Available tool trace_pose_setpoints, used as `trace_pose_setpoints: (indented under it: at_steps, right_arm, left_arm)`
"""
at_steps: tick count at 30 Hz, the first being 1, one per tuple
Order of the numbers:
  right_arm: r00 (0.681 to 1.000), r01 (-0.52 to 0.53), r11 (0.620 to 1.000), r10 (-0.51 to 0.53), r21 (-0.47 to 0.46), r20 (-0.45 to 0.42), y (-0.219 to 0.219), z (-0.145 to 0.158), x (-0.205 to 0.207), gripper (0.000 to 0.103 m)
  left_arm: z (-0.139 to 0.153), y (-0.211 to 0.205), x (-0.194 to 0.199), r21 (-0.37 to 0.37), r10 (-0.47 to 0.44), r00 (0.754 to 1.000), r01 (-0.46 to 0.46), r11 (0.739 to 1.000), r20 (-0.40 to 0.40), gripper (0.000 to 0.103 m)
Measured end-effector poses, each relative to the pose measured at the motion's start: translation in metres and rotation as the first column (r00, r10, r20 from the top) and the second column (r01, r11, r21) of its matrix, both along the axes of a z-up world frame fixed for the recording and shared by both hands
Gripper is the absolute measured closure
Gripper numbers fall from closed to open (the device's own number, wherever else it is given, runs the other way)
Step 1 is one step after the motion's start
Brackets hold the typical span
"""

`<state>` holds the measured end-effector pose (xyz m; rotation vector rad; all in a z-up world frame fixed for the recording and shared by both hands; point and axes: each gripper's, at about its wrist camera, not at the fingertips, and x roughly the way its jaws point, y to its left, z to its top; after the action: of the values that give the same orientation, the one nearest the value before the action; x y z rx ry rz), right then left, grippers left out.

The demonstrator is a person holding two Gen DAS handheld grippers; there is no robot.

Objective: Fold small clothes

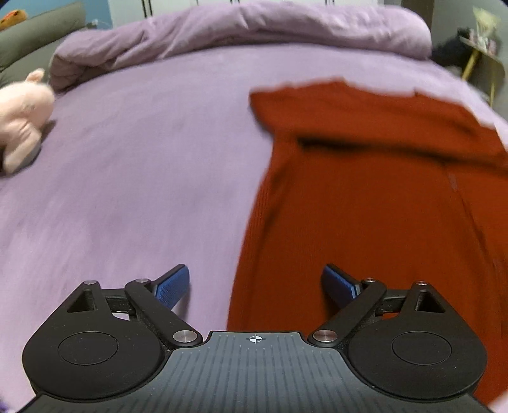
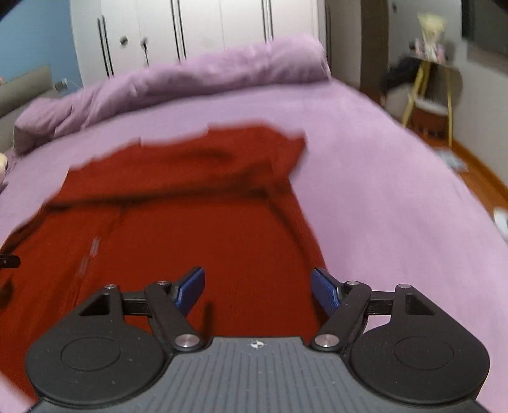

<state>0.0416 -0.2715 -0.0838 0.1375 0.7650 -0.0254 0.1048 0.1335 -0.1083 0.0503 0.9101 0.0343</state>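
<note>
A dark red knit garment [image 1: 365, 197] lies spread on the lilac bed sheet [image 1: 143, 178], its far part folded over the body. In the left wrist view my left gripper [image 1: 256, 282] hovers over the garment's near left edge, open, nothing between its blue pads [image 1: 173, 284]. The right wrist view shows the same red garment [image 2: 190, 228] from its right side. My right gripper [image 2: 257, 284] hangs above the garment's near right edge, open and empty, its right pad [image 2: 324, 289] at the cloth's border. Both pictures are blurred.
A rumpled lilac duvet [image 1: 238, 35] lies along the far side of the bed. A pink plush toy [image 1: 22, 117] sits at the left. White wardrobe doors [image 2: 190, 28] stand behind the bed, and a yellow-legged stand [image 2: 428, 92] is on the wooden floor at right.
</note>
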Motion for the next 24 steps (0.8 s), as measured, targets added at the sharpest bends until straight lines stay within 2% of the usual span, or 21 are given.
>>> trace_pose_setpoints:
  at_steps: [3, 4, 6, 8, 10, 11, 12, 14, 15, 16, 18, 19, 22, 24]
  right_arm:
    - [0.998, 0.044, 0.992, -0.039, 0.115, -0.046, -0.011, 0.001, -0.056, 0.030]
    - [0.997, 0.060, 0.990, -0.053, 0.127, -0.055, -0.013, 0.002, -0.068, 0.030]
    - [0.991, 0.070, 0.988, -0.052, 0.138, -0.125, -0.018, 0.001, -0.076, 0.035]
    - [0.988, 0.080, 0.981, -0.054, 0.178, -0.147, -0.026, -0.003, -0.082, 0.047]
    - [0.981, 0.107, 0.959, -0.060, 0.262, -0.183, -0.036, -0.008, -0.082, 0.057]
    - [0.980, 0.122, 0.947, -0.066, 0.299, -0.189, -0.042, -0.010, -0.082, 0.059]
    - [0.978, 0.134, 0.937, -0.073, 0.323, -0.196, -0.046, -0.012, -0.083, 0.061]
    - [0.972, 0.162, 0.918, -0.085, 0.362, -0.220, -0.054, -0.017, -0.080, 0.075]
    - [0.969, 0.174, 0.910, -0.090, 0.378, -0.228, -0.058, -0.018, -0.081, 0.078]
    - [0.967, 0.181, 0.902, -0.091, 0.392, -0.236, -0.061, -0.018, -0.080, 0.082]
    - [0.962, 0.194, 0.888, -0.090, 0.417, -0.256, -0.067, -0.022, -0.079, 0.086]
    - [0.961, 0.194, 0.886, -0.086, 0.422, -0.263, -0.067, -0.023, -0.078, 0.088]
    - [0.961, 0.179, 0.887, -0.064, 0.426, -0.270, -0.067, -0.021, -0.078, 0.097]
    - [0.961, 0.185, 0.858, -0.056, 0.479, -0.272, -0.071, -0.022, -0.076, 0.098]
  left_arm:
    - [0.003, 0.008, -0.043, -0.070, -0.005, 1.000, 0.004, 0.998, -0.014, 0.008]
    - [0.004, 0.009, -0.050, -0.095, -0.003, 0.999, -0.001, 0.995, -0.033, 0.008]
    - [0.003, 0.011, -0.060, -0.169, -0.011, 0.998, 0.000, 0.986, -0.065, 0.010]
    - [-0.002, 0.012, -0.063, -0.209, -0.024, 0.995, 0.003, 0.978, -0.099, 0.014]
    - [-0.004, 0.014, -0.063, -0.234, -0.024, 0.991, -0.008, 0.972, -0.133, 0.020]
    - [-0.004, 0.016, -0.064, -0.246, -0.026, 0.991, -0.007, 0.969, -0.130, 0.023]
    - [-0.003, 0.017, -0.065, -0.256, -0.032, 0.990, -0.004, 0.967, -0.136, 0.030]
    - [0.000, 0.019, -0.065, -0.251, -0.048, 0.987, 0.008, 0.968, -0.152, 0.043]
    - [0.002, 0.019, -0.064, -0.260, -0.068, 0.985, 0.024, 0.965, -0.159, 0.054]
    - [0.002, 0.021, -0.065, -0.269, -0.080, 0.983, 0.032, 0.963, -0.168, 0.061]
    - [0.003, 0.022, -0.063, -0.272, -0.099, 0.978, 0.046, 0.961, -0.185, 0.070]
    - [0.003, 0.022, -0.063, -0.271, -0.110, 0.975, 0.055, 0.961, -0.192, 0.077]
    - [0.007, 0.021, -0.060, -0.271, -0.131, 0.973, 0.077, 0.960, -0.189, 0.091]
    - [0.009, 0.025, -0.058, -0.299, -0.131, 0.974, 0.071, 0.952, -0.186, 0.093]
